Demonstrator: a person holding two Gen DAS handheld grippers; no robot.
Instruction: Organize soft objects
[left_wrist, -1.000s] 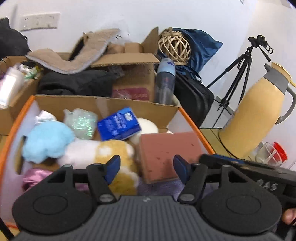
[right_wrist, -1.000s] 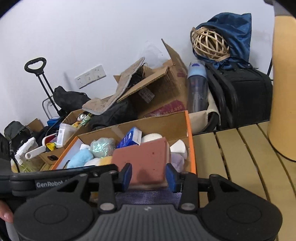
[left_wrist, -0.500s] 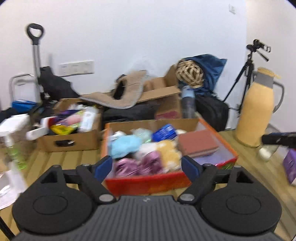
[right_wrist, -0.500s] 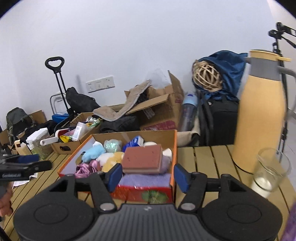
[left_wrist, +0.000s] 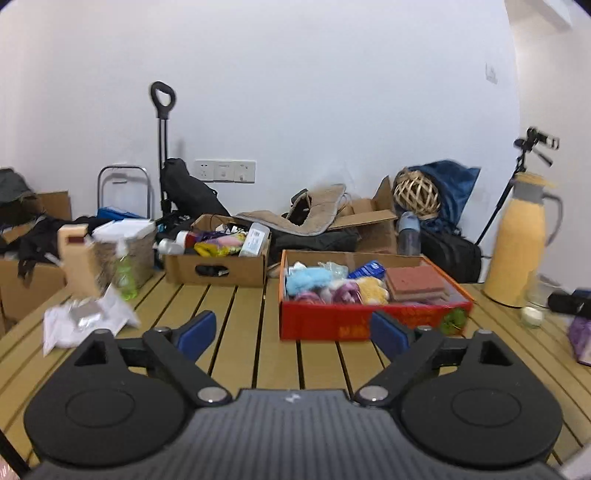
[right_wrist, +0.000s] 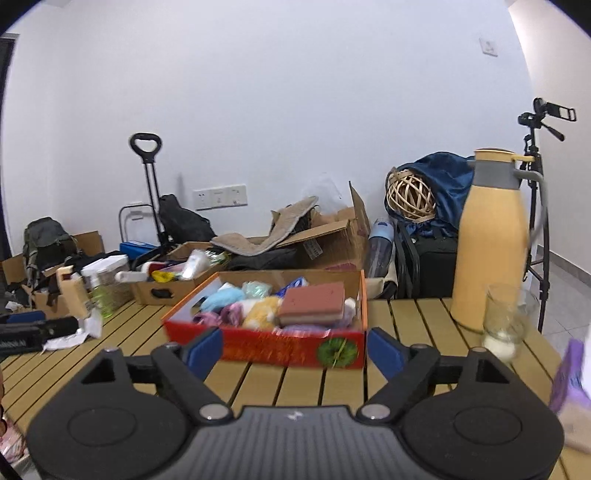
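A red cardboard box stands on the slatted wooden table, filled with several soft things. Among them are a reddish-brown sponge block, a light blue plush and a yellow plush. My left gripper hovers well back from the box, its jaws opening with nothing between them. My right gripper also hangs in front of the box, jaws opening and empty. The other gripper shows at the left edge of the right wrist view.
A tall yellow thermos jug and a glass stand right of the box. A purple soft thing lies at the far right. An open carton of bottles, crumpled white paper and more clutter sit at the left and behind.
Both grippers have pulled back from the box, whose contents filled the views before, and their jaws have spread wider. The sponge block now lies in the box.
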